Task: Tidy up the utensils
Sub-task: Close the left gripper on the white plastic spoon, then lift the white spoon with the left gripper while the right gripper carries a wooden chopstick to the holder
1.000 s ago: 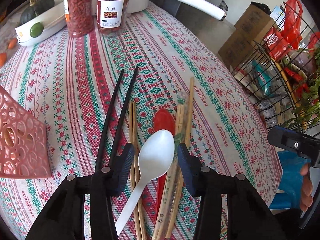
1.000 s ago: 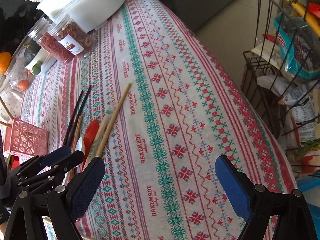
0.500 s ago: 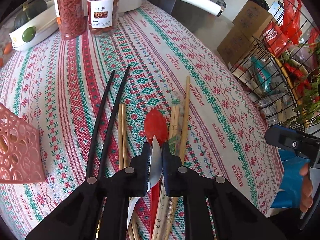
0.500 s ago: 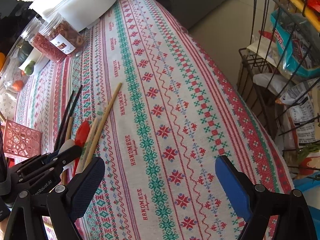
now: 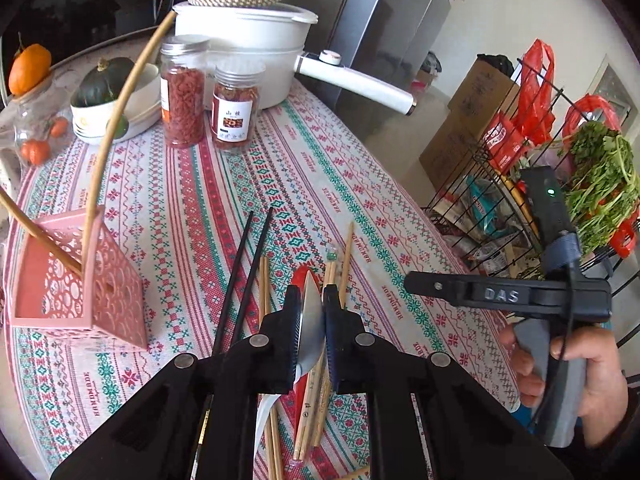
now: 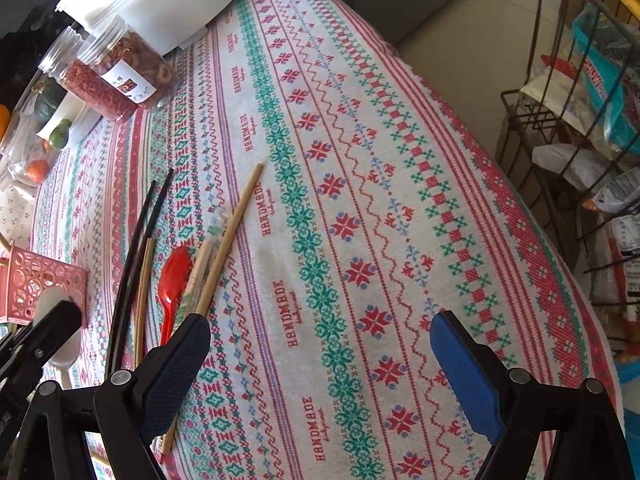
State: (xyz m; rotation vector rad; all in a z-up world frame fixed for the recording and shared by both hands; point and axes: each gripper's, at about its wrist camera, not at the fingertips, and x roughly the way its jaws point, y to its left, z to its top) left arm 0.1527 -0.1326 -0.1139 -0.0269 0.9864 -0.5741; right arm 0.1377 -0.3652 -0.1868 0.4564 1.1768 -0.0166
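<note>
The left hand-held gripper point(image 5: 311, 312) is clenched on the bowl of a white spoon point(image 5: 310, 330), held edge-on between its pads with the handle trailing back under the frame toward 6 o'clock, clear of the tabletop point(image 5: 328, 184). The coming move likely turns on the pink holder point(image 5: 76, 280), which lies at about 10 o'clock from this gripper, near it, tilted with its open mouth facing up and left; two wooden chopsticks point(image 5: 108, 128) already stand in it. The left hand is plainly the nearer one. The right hand-held gripper point(image 6: 320, 364) is released, its jaws wide apart over bare cloth at 3 o'clock. Under the spoon lie a red spoon point(image 6: 174, 276), black chopsticks point(image 5: 250, 264) and wooden chopsticks point(image 6: 230, 236), long axes toward 12 o'clock. Farther off stand two jars point(image 5: 208, 108) and a white pot point(image 5: 244, 36); a wire rack point(image 5: 520, 200) lies off the table edge at 2 o'clock.
</note>
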